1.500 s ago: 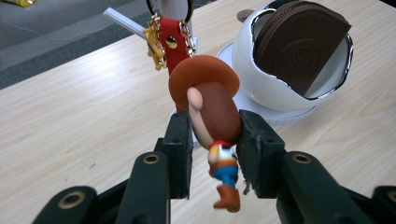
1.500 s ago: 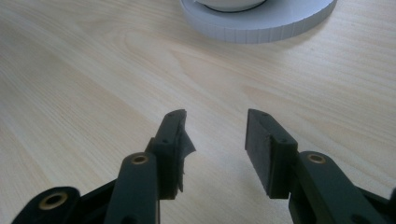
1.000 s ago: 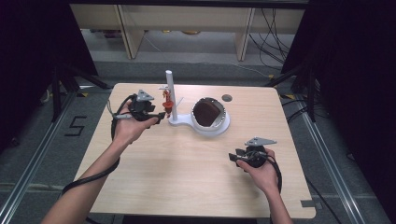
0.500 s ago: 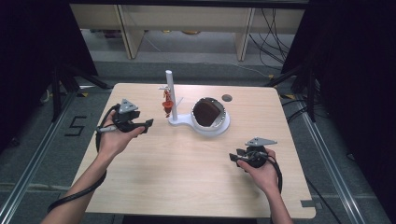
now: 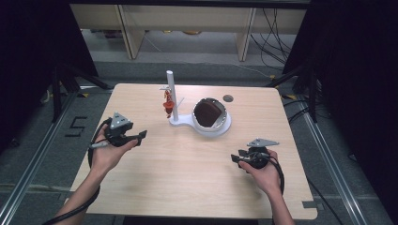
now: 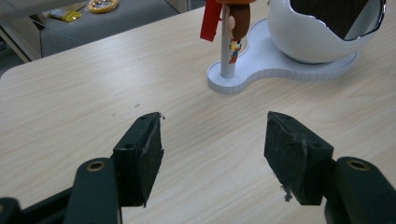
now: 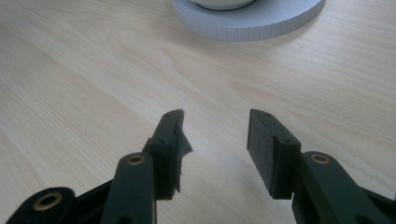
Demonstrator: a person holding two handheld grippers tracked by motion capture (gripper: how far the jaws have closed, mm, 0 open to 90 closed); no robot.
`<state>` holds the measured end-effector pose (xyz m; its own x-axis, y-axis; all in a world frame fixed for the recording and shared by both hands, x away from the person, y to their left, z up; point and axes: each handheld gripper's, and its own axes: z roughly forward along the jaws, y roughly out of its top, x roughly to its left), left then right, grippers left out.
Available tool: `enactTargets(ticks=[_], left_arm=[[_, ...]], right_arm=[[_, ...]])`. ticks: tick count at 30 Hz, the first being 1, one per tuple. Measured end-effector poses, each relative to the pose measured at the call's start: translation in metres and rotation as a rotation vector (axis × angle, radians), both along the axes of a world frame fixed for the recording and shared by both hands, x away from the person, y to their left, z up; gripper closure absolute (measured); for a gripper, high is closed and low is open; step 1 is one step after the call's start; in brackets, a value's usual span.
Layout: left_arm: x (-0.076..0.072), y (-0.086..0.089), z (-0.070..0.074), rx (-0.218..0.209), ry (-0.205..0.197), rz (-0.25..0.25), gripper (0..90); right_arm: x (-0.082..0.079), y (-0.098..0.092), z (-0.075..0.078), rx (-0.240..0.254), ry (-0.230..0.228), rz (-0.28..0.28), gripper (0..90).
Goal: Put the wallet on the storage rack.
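Left gripper [image 5: 141, 136] wide and empty, its jaws having just opened, well left of the red figure [image 5: 167, 103] hanging on the white post [image 5: 171, 93]; right gripper [image 5: 238, 159] narrower, empty; best keep retreating level, clear of the stand.

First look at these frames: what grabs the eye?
The white stand at the table's far middle: an upright post with a small red figure hanging on it, beside a white bowl-like shell with a dark inside. The left gripper and right gripper flank it, both open and empty.
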<state>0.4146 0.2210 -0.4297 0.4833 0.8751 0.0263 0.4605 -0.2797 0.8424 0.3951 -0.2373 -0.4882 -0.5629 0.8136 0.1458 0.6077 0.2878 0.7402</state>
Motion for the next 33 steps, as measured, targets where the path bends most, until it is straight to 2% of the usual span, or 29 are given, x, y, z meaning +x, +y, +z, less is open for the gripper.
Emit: enactTargets(ticks=[1, 2, 4, 5, 6, 13, 15, 16, 20, 21, 23, 28, 29, 30, 31, 33], left_arm=[[-0.001, 0.001, -0.002, -0.004, -0.004, 0.003, 36.4], [-0.004, 0.002, -0.003, 0.015, 0.006, 0.010, 36.4], [-0.007, 0.003, -0.009, -0.007, -0.005, 0.011, 36.4], [-0.008, 0.006, -0.010, 0.010, 0.002, 0.003, 36.4], [-0.009, 0.005, -0.012, -0.010, -0.005, 0.012, 36.4], [-0.020, 0.011, -0.031, -0.026, -0.015, 0.029, 36.4], [-0.023, 0.016, -0.038, -0.040, -0.007, 0.036, 36.3], [-0.024, 0.018, -0.042, -0.042, -0.005, 0.045, 36.1], [-0.029, 0.024, -0.057, -0.050, 0.000, 0.070, 35.9], [-0.030, 0.026, -0.060, -0.046, 0.002, 0.069, 35.9], [-0.032, 0.028, -0.067, -0.043, -0.002, 0.075, 35.8], [-0.038, 0.032, -0.082, -0.063, -0.016, 0.092, 35.5], [-0.039, 0.032, -0.084, -0.070, -0.017, 0.096, 35.5], [-0.039, 0.033, -0.087, -0.073, -0.019, 0.096, 35.4], [-0.040, 0.033, -0.090, -0.081, -0.021, 0.104, 35.4], [-0.042, 0.035, -0.092, -0.077, -0.018, 0.105, 34.9]], right_arm=[[0.001, 0.000, -0.001, 0.017, 0.006, 0.016, 56.5], [0.000, 0.001, -0.001, 0.021, 0.014, 0.004, 56.5], [0.001, 0.000, -0.002, 0.017, 0.000, 0.007, 56.5], [0.001, -0.001, -0.002, 0.017, 0.001, 0.006, 56.4], [0.001, -0.001, -0.002, 0.018, 0.001, 0.005, 56.4], [0.000, -0.001, -0.001, 0.018, 0.004, 0.002, 56.2], [0.000, -0.002, -0.001, 0.020, 0.014, 0.006, 56.2], [0.000, -0.002, -0.002, 0.013, -0.002, 0.000, 56.2], [0.000, -0.003, -0.003, 0.014, 0.001, 0.002, 56.1], [-0.002, -0.001, -0.002, 0.034, 0.021, -0.022, 56.1], [0.000, -0.003, -0.003, 0.016, 0.007, -0.001, 56.1], [-0.001, -0.002, -0.003, 0.006, 0.012, -0.007, 55.9], [-0.003, 0.001, -0.004, 0.036, 0.028, -0.019, 55.9], [-0.003, 0.001, -0.004, 0.037, 0.031, -0.020, 55.8], [-0.001, -0.001, -0.004, 0.022, 0.016, 0.002, 55.8], [-0.001, -0.001, -0.005, 0.011, 0.004, -0.002, 55.7]])
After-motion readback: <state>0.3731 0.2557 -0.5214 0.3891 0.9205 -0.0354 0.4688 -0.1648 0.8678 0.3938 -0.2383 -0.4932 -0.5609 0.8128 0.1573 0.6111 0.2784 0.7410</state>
